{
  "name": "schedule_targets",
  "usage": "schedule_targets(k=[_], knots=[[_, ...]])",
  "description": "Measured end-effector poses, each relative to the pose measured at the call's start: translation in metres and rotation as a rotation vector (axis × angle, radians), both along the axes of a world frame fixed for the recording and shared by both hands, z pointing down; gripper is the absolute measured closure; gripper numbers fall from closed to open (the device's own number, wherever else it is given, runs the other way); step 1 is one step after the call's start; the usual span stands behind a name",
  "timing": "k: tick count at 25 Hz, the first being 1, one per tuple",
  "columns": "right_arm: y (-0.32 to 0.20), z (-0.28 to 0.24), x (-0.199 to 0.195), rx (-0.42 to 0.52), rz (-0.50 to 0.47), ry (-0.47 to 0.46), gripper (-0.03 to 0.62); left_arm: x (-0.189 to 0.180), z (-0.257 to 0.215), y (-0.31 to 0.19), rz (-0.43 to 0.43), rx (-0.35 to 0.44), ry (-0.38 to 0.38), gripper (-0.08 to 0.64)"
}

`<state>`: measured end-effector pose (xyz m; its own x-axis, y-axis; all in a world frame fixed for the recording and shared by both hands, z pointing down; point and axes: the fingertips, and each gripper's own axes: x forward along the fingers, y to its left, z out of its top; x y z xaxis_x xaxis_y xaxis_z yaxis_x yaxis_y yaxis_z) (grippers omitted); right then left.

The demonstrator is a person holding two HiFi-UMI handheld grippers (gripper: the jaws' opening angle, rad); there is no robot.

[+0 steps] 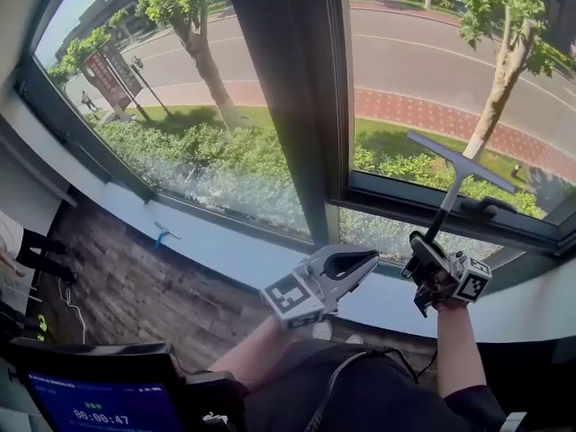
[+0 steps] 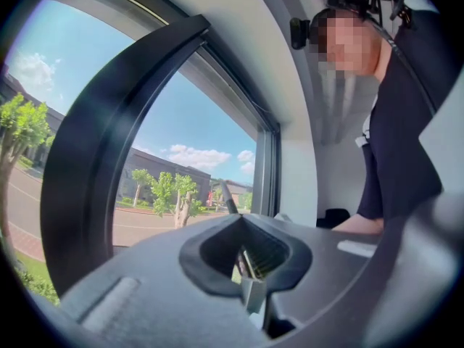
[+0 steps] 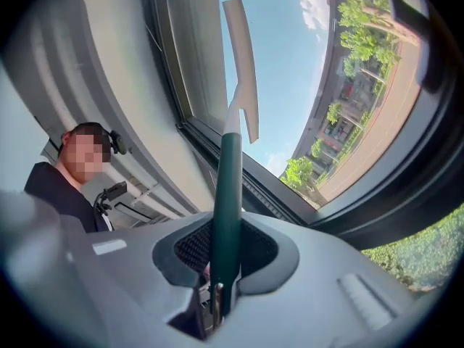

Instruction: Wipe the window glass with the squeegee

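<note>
The squeegee has a dark green handle [image 1: 445, 207] and a long pale blade [image 1: 461, 162]. The blade lies slanted against the lower part of the right window pane [image 1: 432, 52]. My right gripper [image 1: 423, 246] is below it, shut on the handle's lower end. In the right gripper view the handle [image 3: 226, 187] rises from between the jaws to the blade [image 3: 241, 64]. My left gripper [image 1: 364, 261] hovers left of the right one, over the sill, shut and holding nothing. Its closed jaws [image 2: 246, 259] point along the window frame.
A wide dark mullion [image 1: 279, 88] divides the two panes. A black window handle [image 1: 486, 207] sits on the lower frame just right of the squeegee. A small blue-handled tool [image 1: 163, 234] lies on the white sill [image 1: 225, 252]. A screen [image 1: 99, 408] is at bottom left.
</note>
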<state>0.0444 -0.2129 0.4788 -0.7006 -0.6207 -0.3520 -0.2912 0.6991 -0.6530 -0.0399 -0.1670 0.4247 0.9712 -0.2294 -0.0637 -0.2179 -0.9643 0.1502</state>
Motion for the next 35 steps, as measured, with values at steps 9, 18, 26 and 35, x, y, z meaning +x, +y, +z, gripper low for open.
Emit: schedule_targets(k=[9,18,26,35], knots=[[0.075,-0.066,0.049,0.141,0.136,0.084,0.525,0.045,0.007,0.029,0.121,0.011,0.036,0.556],[0.159,-0.070,0.068,0.123,0.318,0.121,0.525,0.069,-0.003,0.072,0.300,0.018,0.056,0.555],[0.198,-0.071,0.059,0.088,0.474,0.138,0.525,0.052,-0.011,0.097,0.413,0.004,0.055,0.556],[0.247,-0.070,0.031,0.084,0.561,0.135,0.525,0.024,-0.006,0.133,0.477,0.009,0.101,0.555]])
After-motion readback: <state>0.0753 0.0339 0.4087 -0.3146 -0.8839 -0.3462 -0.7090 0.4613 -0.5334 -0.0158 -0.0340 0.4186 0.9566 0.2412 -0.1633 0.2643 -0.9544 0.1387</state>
